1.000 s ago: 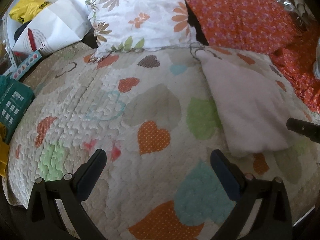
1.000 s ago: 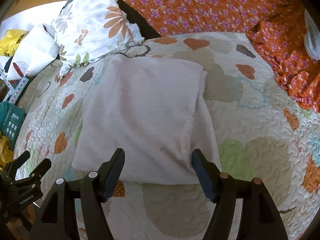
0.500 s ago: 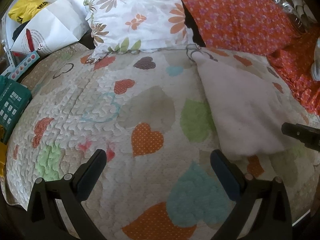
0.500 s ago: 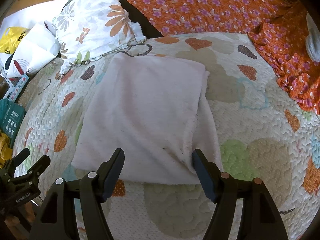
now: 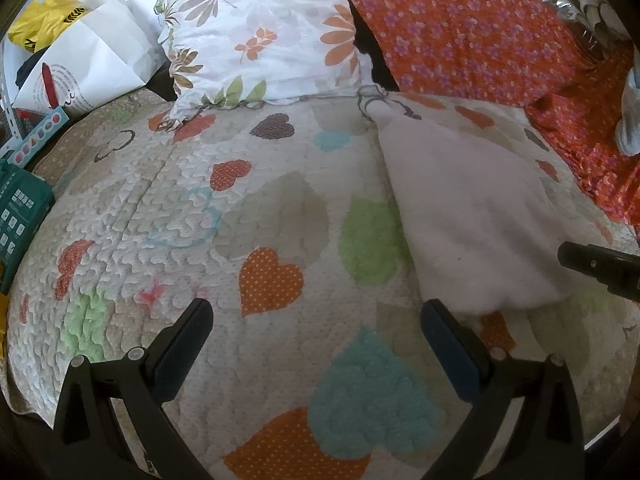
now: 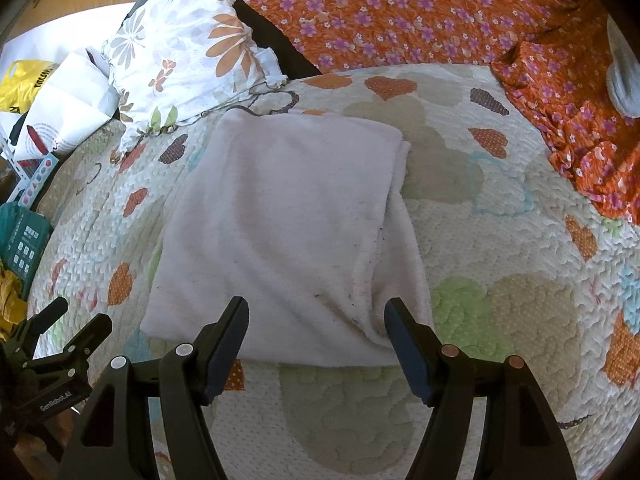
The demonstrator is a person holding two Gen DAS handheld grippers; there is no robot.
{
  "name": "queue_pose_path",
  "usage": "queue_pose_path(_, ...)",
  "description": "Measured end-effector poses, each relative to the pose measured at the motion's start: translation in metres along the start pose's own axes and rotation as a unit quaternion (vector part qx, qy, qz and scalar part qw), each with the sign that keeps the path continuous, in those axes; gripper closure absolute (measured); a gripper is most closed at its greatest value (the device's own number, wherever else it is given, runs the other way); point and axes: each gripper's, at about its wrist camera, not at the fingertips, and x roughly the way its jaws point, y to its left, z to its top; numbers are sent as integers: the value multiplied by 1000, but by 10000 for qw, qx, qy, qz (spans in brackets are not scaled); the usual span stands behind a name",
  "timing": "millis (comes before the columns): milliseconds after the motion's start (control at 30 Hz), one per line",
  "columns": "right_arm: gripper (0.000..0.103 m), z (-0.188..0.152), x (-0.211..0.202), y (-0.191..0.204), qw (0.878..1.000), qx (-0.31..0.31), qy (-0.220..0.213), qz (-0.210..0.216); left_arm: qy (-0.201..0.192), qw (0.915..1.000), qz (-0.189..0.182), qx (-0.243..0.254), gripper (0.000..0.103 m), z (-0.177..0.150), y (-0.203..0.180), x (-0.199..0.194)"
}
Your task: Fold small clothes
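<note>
Right tongs: jaws spread wide, nothing between them, poised above the near edge of the folded cloth. Left tongs: jaws likewise spread wide and empty, over the bare heart-print quilt; in the right wrist view they appear low at the left of the right tongs, well apart from the cloth.

Folded white cloth: a fleecy garment or towel, which of the two cannot be told, lying flat on the quilt just ahead of the right tongs. Its upper layer is roughly rectangular; a lower layer shows as a strip along the right side. Small dark specks mark the surface near the front right corner. From the left tongs the same cloth lies ahead and to the right, its near corner just beyond the right fingertip, not touching it.

Quilt: covers the bed, printed with orange, green, teal and brown hearts.

Beyond the cloth: a white floral pillow ahead and to the left, its lower edge near the far left corner of the cloth. An orange floral pillow lies ahead at the far side, and matching orange fabric runs down the right.

Far left of both tongs: a white paper bag, a yellow plastic bag and a teal box at the bed's edge.
</note>
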Motion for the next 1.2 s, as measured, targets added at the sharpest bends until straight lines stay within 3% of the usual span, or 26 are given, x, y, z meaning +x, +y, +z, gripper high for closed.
queue_pose_path(967, 27, 4, 12, 1, 10000, -33, 68, 7, 415, 9991, -72, -78, 0, -5, 7, 14)
queue_pose_path(1200, 24, 2, 35, 7, 9991, -107, 399, -78, 498, 9986, -95, -146, 0, -5, 12, 16)
